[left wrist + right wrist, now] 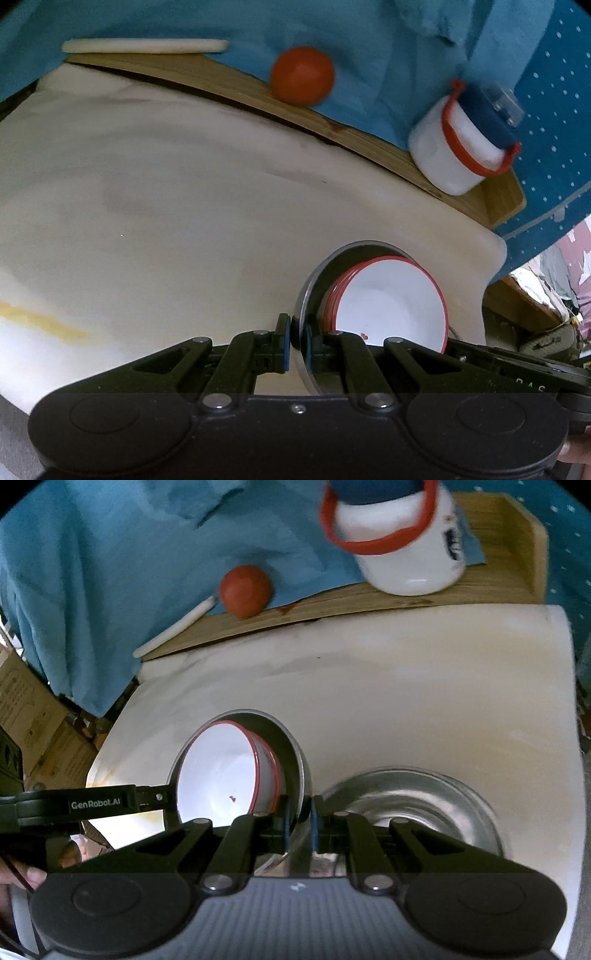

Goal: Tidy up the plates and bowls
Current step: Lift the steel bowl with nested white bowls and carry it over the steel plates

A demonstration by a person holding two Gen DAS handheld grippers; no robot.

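I am gripping the steel bowl (314, 280) from both sides. In the left wrist view my left gripper (297, 341) is clamping the bowl's near rim, one blue pad outside the wall and one inside, so the wall is running straight up between the fingers toward 12 o'clock. Nested inside the steel bowl, white bowls with red rims (391, 306) are sitting stacked, leaning toward 2 o'clock of my fingertips.

In the right wrist view my right gripper (300, 821) is pinching the opposite rim of the same steel bowl (291, 746) in the same way, closed on the thin wall. The stacked red-rimmed bowls (218, 775) are lying at 10 o'clock from these fingertips, and the other gripper's black arm is reaching in from 9 o'clock to the far rim.

The right view is giving me things the left is not: a steel plate (424, 801) lying flat on the cream table cover (406, 701) at 3 o'clock of the fingers, partly behind them, and cardboard boxes (33, 716) past the table's edge.

Both views are showing the wooden board (229, 85), an orange ball (303, 74), a white stick (144, 45), a white jar with a red handle (454, 147) and blue cloth (369, 37) beyond.
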